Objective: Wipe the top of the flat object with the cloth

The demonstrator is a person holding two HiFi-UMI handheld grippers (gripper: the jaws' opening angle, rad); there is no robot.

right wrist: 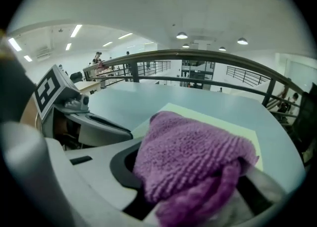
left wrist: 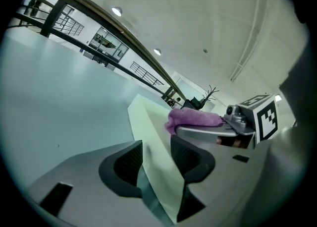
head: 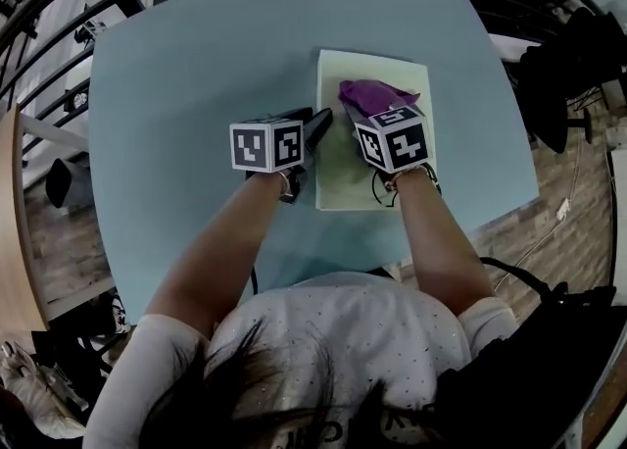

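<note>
For wiping: right tool (right wrist: 198, 176) clamped on purple cloth (head: 377, 96), pressed to flat board (head: 343, 177) toward its 12 o'clock end. Astride its 9 o'clock edge on tabletop (head: 196, 65), left tool (left wrist: 156, 154) wide, probably steadying it; pad contact unclear.

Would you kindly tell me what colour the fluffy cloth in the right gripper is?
Purple. The fluffy ribbed cloth shows best in the right gripper view.
</note>
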